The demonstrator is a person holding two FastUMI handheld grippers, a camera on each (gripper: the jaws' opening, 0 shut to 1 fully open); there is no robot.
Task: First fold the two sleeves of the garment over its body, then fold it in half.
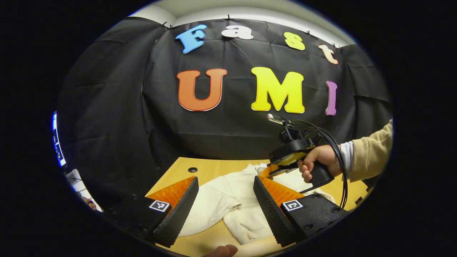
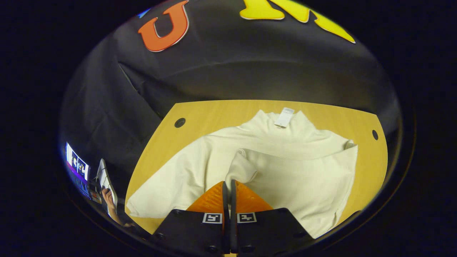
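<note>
A cream long-sleeved garment lies flat on the wooden table, collar and label at the far side. One sleeve is folded over the body, and its cuff runs into the tips of my right gripper, which is shut on it. The other sleeve stretches out toward the table's near left corner. In the left gripper view my left gripper is open above the garment, nothing between its fingers. Farther right there, a hand holds the right gripper low over the cloth.
The table has round cable holes near its far corners. Black cloth walls rise behind and to the left of the table. A lit screen and a person's hand sit off the left edge. A thumb shows at the bottom.
</note>
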